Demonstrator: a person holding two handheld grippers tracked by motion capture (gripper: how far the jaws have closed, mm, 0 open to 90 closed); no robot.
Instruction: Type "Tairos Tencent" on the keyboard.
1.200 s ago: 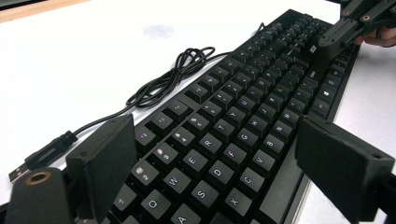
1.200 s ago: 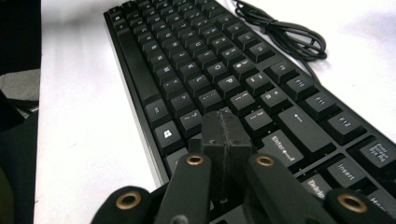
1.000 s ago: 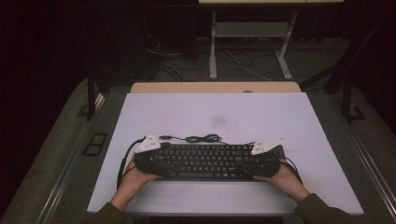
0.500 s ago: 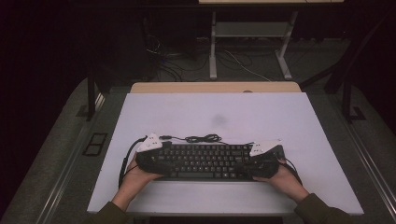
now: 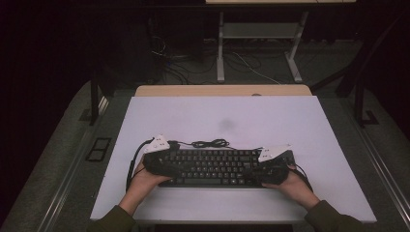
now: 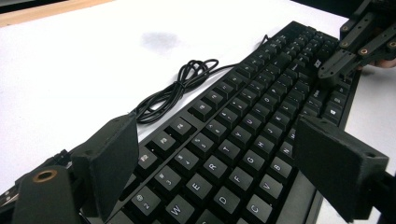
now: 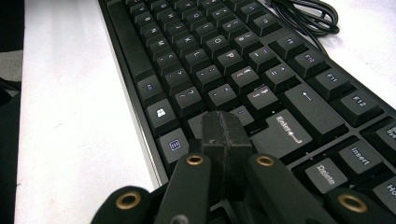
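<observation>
I count one keyboard (image 5: 217,167), one coiled cable (image 5: 211,143), one white table (image 5: 232,116), and my two grippers.

We see a black keyboard (image 5: 212,167) with white key legends, its black cable (image 6: 180,88) coiled, on a white table (image 5: 290,125) bearing one faint grey smudge (image 5: 226,124)

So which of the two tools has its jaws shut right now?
The right tool: its jaws are pressed together over the black keyboard by the Enter key. The left tool has its jaws spread wide above the letter keys.
</observation>
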